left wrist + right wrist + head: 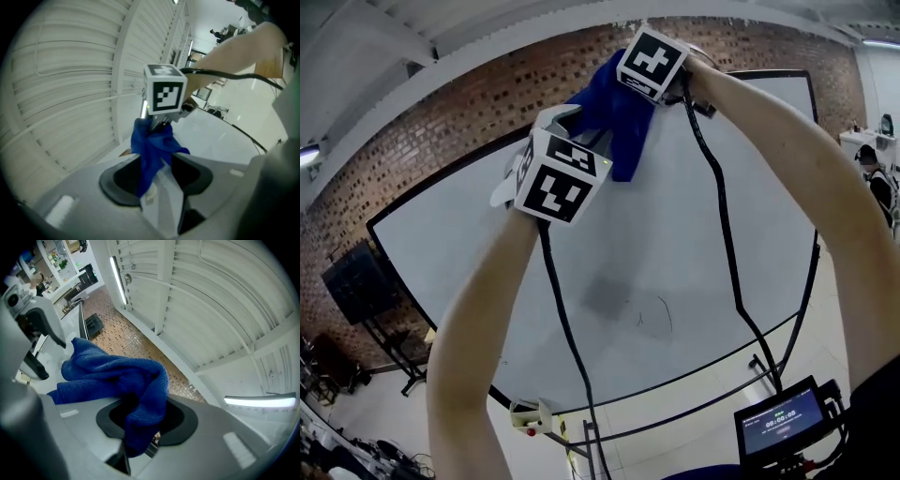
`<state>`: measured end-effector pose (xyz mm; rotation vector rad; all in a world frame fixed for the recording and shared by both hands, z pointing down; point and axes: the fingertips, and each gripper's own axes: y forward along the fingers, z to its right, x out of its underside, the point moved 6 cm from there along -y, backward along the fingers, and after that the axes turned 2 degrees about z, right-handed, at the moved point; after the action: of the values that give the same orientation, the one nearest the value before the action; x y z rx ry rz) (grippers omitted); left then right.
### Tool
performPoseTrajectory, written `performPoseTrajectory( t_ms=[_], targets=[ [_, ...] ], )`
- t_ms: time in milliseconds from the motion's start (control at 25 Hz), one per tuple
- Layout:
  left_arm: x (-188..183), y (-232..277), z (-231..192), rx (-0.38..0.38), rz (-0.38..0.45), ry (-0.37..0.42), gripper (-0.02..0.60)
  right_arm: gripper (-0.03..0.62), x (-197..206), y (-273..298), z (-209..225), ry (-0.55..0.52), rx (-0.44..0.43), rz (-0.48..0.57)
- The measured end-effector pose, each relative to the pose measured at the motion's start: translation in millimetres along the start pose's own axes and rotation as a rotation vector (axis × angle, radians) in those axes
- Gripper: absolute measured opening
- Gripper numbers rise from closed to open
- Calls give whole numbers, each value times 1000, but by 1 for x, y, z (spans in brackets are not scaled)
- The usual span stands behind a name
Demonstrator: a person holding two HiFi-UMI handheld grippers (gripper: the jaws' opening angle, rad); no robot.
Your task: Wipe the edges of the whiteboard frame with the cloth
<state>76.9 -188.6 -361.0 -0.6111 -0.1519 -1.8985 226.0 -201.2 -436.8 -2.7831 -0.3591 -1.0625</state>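
Both claws are pinching the cloth (614,120): left gripper (570,120) on one end, right gripper (628,86) on the other, up at the top edge of the whiteboard frame (773,71). Cloth is probably touching the frame, hard to confirm. Keep it taut, wrapped over the edge, even pressure, slide along.

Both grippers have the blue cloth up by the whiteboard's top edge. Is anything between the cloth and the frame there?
Nothing visible. The cloth, clamped by the left gripper and the right gripper, is right at the whiteboard frame. The cables only trail down across the board below.
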Motion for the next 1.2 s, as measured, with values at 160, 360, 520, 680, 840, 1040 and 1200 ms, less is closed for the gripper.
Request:
performPoseTrajectory(
  t_ms=[160, 360, 520, 680, 840, 1040, 1200],
  targets=[
    [-5, 13, 23, -7, 51, 22, 200, 117, 20, -2, 15, 7, 55, -39],
    [-9, 13, 27, -25, 108, -15, 190, 117, 29, -3, 20, 9, 77, -46],
    [-18, 24, 42, -10, 96, -6, 190, 117, 39, -6, 28, 17, 70, -36],
    [-51, 55, 80, -20, 67, -14, 190, 117, 83, -16, 56, 12, 50, -11],
    [-75, 71, 109, -50, 49, -21, 184, 117, 120, -27, 81, 22, 45, 18],
    [-98, 78, 135, -83, 68, -80, 183, 117, 143, -26, 107, 40, 30, 50],
    [-129, 88, 161, -45, 167, -155, 173, 117, 150, -26, 126, 64, -6, 80]
  ],
)
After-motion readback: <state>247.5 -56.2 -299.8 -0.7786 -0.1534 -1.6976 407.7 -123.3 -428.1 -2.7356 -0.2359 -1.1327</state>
